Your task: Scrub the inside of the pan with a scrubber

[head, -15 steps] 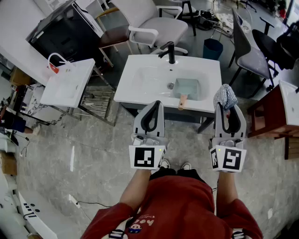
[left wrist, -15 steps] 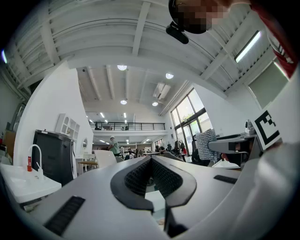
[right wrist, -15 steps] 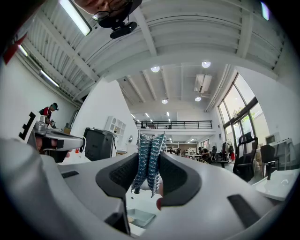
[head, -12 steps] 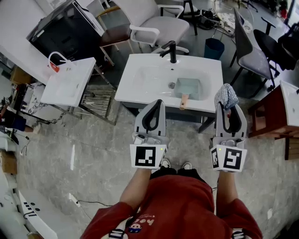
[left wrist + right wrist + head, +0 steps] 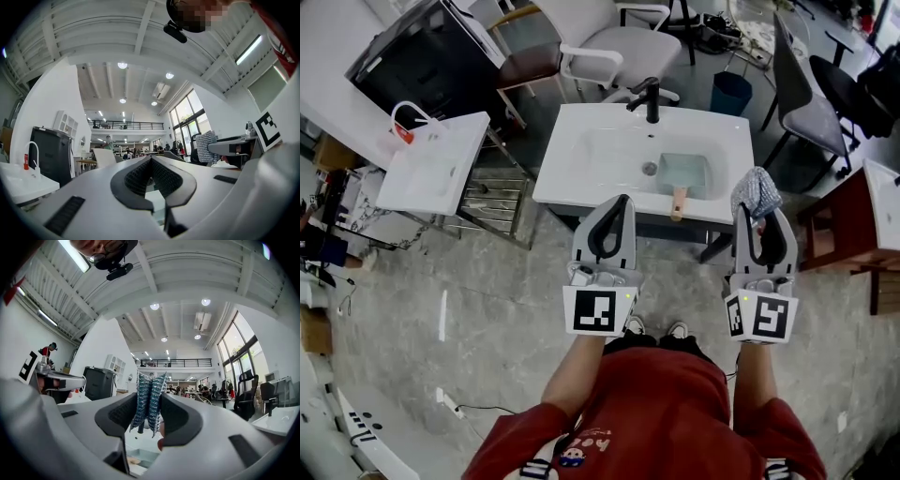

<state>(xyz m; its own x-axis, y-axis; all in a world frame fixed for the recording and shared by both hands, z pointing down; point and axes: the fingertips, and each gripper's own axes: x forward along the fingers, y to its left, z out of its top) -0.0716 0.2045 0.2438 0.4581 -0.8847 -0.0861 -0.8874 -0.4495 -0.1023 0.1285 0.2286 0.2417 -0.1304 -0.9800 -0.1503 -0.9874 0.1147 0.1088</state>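
The pan [image 5: 684,172] sits in the right half of the white sink [image 5: 581,159], just beside the drain [image 5: 650,169] and in front of the black tap [image 5: 652,98]. It is squarish and shallow with a pale blue-green inside, and its short wooden handle [image 5: 679,201] points back toward me over the front of the basin. I cannot tell from here whether its inside is wet or dirty. My right gripper [image 5: 757,210] is clamped on the scrubber [image 5: 756,192], a grey-blue mesh pad folded upright between the jaws, with most of it standing proud of the tips. My left gripper [image 5: 623,201] has its jaws brought together at the tips with nothing between them. Both are held up in front of me, well short of the sink and above it. I judge the scrubbing has not begun. To do it well I should tip the right gripper downward so the free end of the pad meets the pan's floor, and I may need to steady the handle with the left so the pan does not slide in the smooth basin.
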